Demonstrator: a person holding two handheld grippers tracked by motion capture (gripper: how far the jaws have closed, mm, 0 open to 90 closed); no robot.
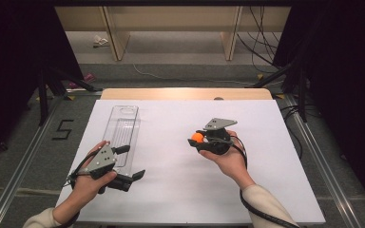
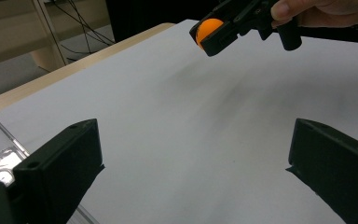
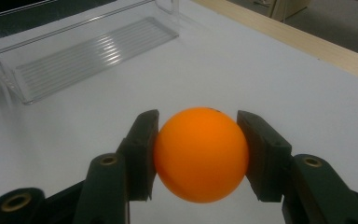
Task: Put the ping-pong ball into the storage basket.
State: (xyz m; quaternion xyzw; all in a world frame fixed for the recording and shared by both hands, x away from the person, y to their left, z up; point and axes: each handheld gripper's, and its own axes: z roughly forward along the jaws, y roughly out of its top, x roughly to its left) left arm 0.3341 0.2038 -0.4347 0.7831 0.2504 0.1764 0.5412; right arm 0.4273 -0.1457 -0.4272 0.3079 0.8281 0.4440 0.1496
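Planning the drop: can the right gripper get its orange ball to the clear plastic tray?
Probably yes. The right gripper is shut on the orange ball, with bare white tabletop between it and the clear plastic tray.

A lab: white-topped table (image 1: 247, 190), floor rails (image 1: 26, 156), trailing cables (image 1: 261, 42).

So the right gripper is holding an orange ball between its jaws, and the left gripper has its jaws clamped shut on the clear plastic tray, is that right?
Not quite. The left gripper is not clamped on the clear plastic tray: the left gripper view shows its jaws standing wide apart over the white tabletop, with nothing between them. The rest holds: the right gripper is shut on the orange ball.
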